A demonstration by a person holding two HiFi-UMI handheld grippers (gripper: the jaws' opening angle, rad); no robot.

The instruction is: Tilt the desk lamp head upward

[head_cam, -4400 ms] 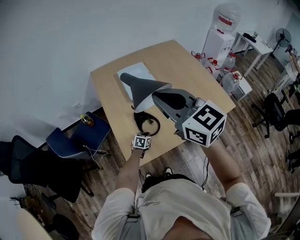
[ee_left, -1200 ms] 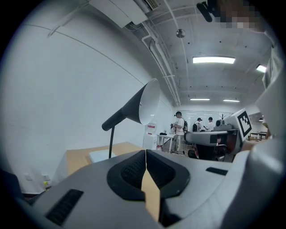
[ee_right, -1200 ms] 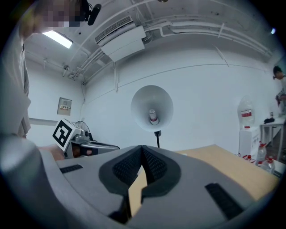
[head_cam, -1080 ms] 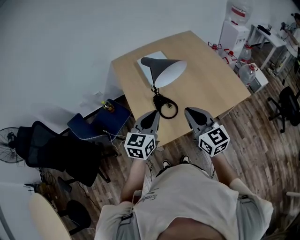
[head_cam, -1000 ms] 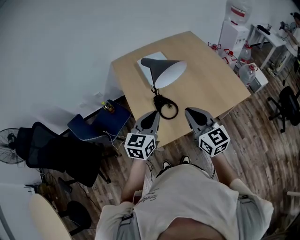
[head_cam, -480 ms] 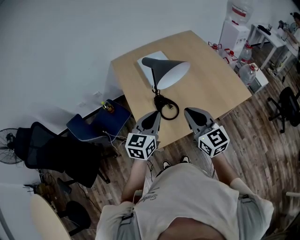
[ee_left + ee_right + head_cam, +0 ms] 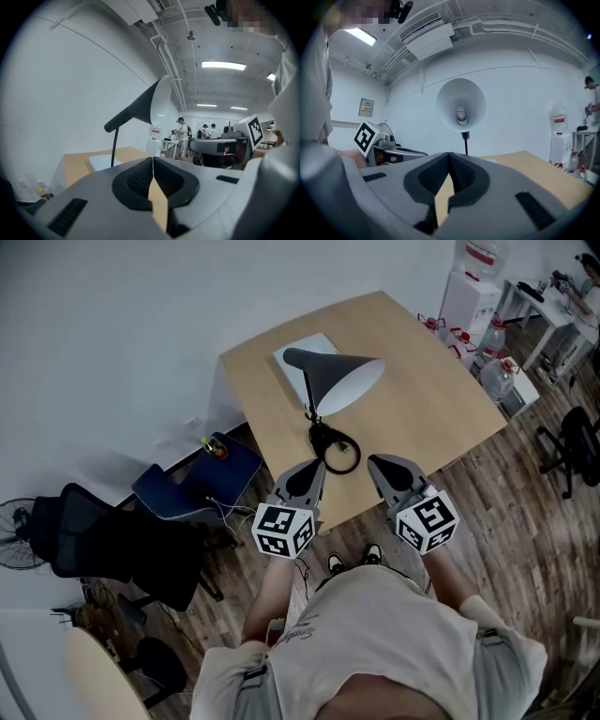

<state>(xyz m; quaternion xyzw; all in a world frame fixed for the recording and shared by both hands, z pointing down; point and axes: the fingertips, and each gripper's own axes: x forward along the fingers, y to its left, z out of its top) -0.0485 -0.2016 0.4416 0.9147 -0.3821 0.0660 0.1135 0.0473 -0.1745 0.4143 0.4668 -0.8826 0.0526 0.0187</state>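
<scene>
A white-walled room with a dark plank floor (image 7: 525, 521) holds a pale wooden table (image 7: 422, 399), which lies straight ahead of both claws. Left of the left claw and below table level stand a black office chair (image 7: 94, 540) and a blue chair (image 7: 183, 488). Well beyond the right claw, to its right, are a water dispenser (image 7: 469, 292) and some large water bottles (image 7: 497, 371).

The desk lamp (image 7: 323, 404) stands on the table just ahead of the two claws, between their lines of reach. Its cone-shaped head (image 7: 342, 381) is raised on a thin stem, with the pale open mouth turned toward the right claw's side; the right gripper view looks straight into the shade and its bulb socket (image 7: 461, 115). Beyond the lamp lies a flat white pad (image 7: 314, 341), partly under the head. The lamp's ring-shaped base (image 7: 336, 448) sits nearest the claw tips.

The left gripper (image 7: 311, 470) is clenched on nothing, pads pressed together. The right gripper (image 7: 375, 465) is likewise clenched and empty. Neither touches the lamp.
</scene>
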